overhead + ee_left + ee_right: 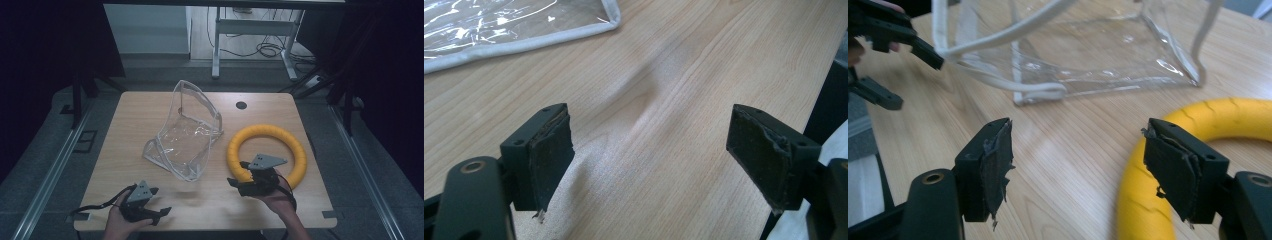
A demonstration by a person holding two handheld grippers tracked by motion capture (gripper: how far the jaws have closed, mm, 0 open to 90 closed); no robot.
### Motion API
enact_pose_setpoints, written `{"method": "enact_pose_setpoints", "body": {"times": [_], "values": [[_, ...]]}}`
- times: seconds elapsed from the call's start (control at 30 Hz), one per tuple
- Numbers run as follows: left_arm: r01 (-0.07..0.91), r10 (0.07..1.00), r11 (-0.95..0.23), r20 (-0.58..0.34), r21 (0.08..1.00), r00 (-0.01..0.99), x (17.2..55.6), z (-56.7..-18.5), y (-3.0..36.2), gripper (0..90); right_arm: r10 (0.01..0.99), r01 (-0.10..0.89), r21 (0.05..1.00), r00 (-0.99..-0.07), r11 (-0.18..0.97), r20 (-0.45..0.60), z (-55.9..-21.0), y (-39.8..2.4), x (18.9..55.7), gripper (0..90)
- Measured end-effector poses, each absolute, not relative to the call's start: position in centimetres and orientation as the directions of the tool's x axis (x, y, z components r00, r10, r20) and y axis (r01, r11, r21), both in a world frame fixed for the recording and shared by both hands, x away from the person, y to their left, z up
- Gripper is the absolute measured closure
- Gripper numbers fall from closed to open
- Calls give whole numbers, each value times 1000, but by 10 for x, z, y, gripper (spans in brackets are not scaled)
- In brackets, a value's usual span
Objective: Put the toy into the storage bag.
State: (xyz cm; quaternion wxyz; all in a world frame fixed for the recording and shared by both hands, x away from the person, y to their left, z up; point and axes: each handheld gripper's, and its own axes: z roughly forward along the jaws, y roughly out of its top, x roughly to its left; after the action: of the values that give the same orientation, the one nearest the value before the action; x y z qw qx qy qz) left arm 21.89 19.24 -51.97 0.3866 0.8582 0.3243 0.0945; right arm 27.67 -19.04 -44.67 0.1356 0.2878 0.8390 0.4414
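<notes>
The wooden table (150, 107) carries everything, and most of its surface is bare, so little crowds the work. The largest thing on it is the clear plastic bag (186, 132), lying near the middle with one white-trimmed side standing up and its mouth gaping toward the person; that open, half-collapsed posture looks like it is meant to receive something. Just to its right, near but apart from it, lies the yellow foam ring (267, 152), flat on the wood, and it seems the thing to be picked up, since it sits closest to a gripper. The right gripper (241, 184) hangs over the near-left arc of the ring; in the right gripper view its jaws stand wide apart with nothing between them, one of them just above the yellow curve, so it appears lined up for a pinch across the ring's thickness. The left gripper (159, 214) waits near the table's front edge, well short of the bag, its jaws likewise spread and empty above bare wood in the left gripper view; it may be kept there to steady the bag's rim. The bag's floppy trim is the likeliest obstacle, as it could fold shut. A small dark grommet (241, 105) sits far back on the table, out of the way.
</notes>
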Motion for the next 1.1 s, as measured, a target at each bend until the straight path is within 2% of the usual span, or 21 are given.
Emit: {"method": "enact_pose_setpoints", "body": {"times": [0.53, 1.1], "values": [[484, 625, -489, -95, 726, 775, 219, -520, 192, 185, 579, 393, 740, -815, 546, 6, -434, -203, 288, 294], [491, 626, -480, -109, 727, 773, 220, -520, 191, 185, 570, 451, 637, -821, 625, 22, -443, -209, 305, 288]]}}
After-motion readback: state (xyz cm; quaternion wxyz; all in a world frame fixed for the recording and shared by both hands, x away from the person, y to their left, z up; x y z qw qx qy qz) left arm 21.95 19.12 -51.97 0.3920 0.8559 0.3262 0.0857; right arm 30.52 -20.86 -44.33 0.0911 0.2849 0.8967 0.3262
